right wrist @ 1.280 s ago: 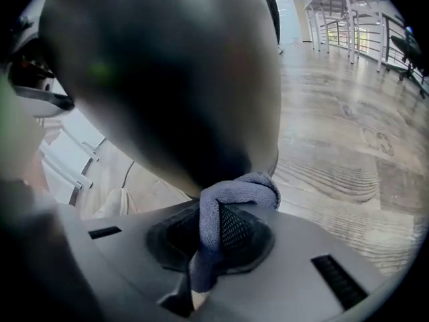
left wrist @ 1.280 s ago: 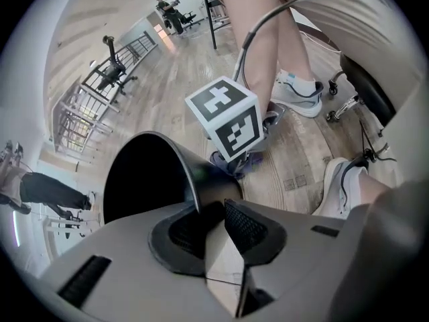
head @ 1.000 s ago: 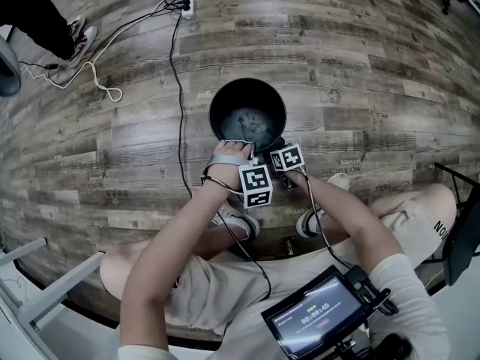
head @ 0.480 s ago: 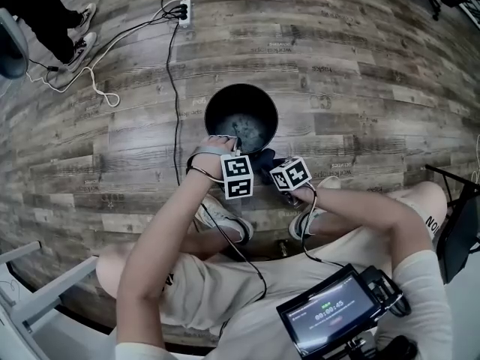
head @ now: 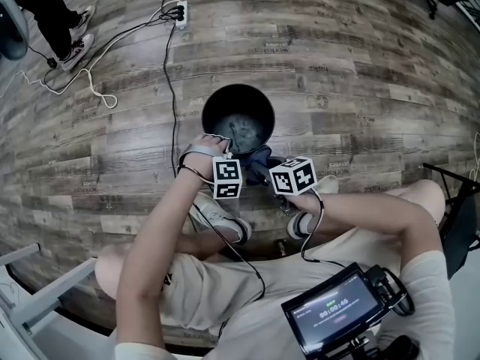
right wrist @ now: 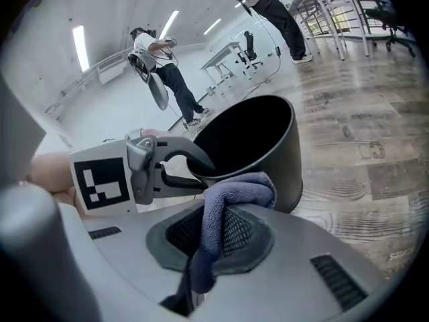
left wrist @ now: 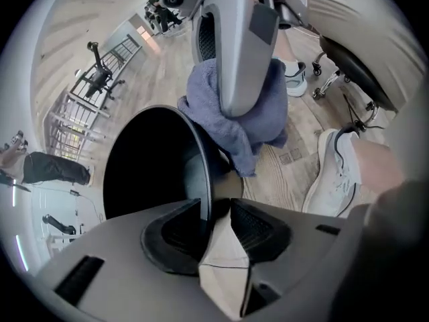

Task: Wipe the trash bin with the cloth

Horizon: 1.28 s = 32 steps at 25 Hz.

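Left claw (left wrist: 216, 221) is pointing steeply down and straddling the near rim of the trash bin (right wrist: 271, 154). One pad is sitting inside the bin and the other outside, with the thin black wall running up between them. Its jaws are standing well apart, having just been easing inward a little. The inner pad is looking right against the wall and the outer pad is showing a gap, so nothing is being clamped. The left hand (head: 204, 154) is hovering over the rim on the person's side.

Right claw (right wrist: 213, 232) is clamping the cloth (right wrist: 238, 192). Its jaws are nearly together, and the blue-grey fabric is bunching between the mesh pads and folding over the top, with a tail hanging out below. In the left gripper view the cloth is dangling from that claw just outside the bin, beside the outer wall near the rim. I cannot tell whether it is touching the wall. In the head view it is showing as a dark bundle between the two marker cubes, just short of the rim.

The bin is standing upright on the wood-plank floor (head: 360, 73). The person's white shoes (head: 223, 220) are resting close behind it. A black cable (head: 174, 73) is running past its left side toward a power strip (head: 185, 4).
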Available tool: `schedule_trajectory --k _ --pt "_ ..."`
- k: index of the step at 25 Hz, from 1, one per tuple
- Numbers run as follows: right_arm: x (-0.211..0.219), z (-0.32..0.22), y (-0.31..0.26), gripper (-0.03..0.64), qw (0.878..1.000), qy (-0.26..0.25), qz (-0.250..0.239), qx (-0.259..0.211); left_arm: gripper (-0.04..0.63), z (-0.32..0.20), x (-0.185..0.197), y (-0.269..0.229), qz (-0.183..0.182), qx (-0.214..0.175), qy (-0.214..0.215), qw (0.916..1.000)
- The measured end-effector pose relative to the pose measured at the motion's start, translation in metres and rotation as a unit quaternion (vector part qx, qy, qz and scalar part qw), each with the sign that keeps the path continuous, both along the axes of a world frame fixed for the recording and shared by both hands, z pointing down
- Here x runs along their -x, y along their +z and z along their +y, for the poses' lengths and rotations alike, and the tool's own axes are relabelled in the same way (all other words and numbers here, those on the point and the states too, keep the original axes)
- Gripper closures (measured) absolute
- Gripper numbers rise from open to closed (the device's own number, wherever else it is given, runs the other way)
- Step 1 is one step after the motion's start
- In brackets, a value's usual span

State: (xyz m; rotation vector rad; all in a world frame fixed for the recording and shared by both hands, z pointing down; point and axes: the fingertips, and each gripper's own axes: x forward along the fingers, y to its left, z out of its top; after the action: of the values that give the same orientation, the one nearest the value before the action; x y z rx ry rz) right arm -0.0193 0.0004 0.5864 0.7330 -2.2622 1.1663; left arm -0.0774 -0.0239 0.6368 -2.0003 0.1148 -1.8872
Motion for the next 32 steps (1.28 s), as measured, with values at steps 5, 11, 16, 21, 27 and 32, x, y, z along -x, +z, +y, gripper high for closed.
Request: schedule_trajectory --k 5,11,16,21,27,32 --pt "0.008 -0.009 0.016 0.591 1.0 -0.017 0.01 -0.01 0.465 0.003 -0.002 0.001 -0.005 -0.002 0.016 0.9999" --pt "0.0 -0.016 0.062 0.591 0.998 -0.03 0.048 -0.013 0.476 0.002 -0.005 -0.001 -0.003 -0.002 0.017 0.9998" --pt "-0.005 -0.022 0.114 0.591 0.996 -0.033 0.084 -0.009 0.483 0.001 -0.011 -0.002 0.005 -0.003 0.009 0.9999" --pt "-0.009 -0.027 0.16 0.591 0.993 -0.034 0.109 -0.001 0.485 0.0 -0.014 -0.003 0.007 -0.004 0.005 1.0" --pt "-0.008 -0.03 0.195 0.591 0.992 -0.024 0.123 0.009 0.485 -0.001 -0.014 -0.004 0.008 -0.002 0.003 1.0" --pt "-0.009 -0.03 0.211 0.591 0.991 -0.03 0.123 0.038 0.483 -0.002 -0.017 -0.001 0.008 -0.003 -0.001 1.0"
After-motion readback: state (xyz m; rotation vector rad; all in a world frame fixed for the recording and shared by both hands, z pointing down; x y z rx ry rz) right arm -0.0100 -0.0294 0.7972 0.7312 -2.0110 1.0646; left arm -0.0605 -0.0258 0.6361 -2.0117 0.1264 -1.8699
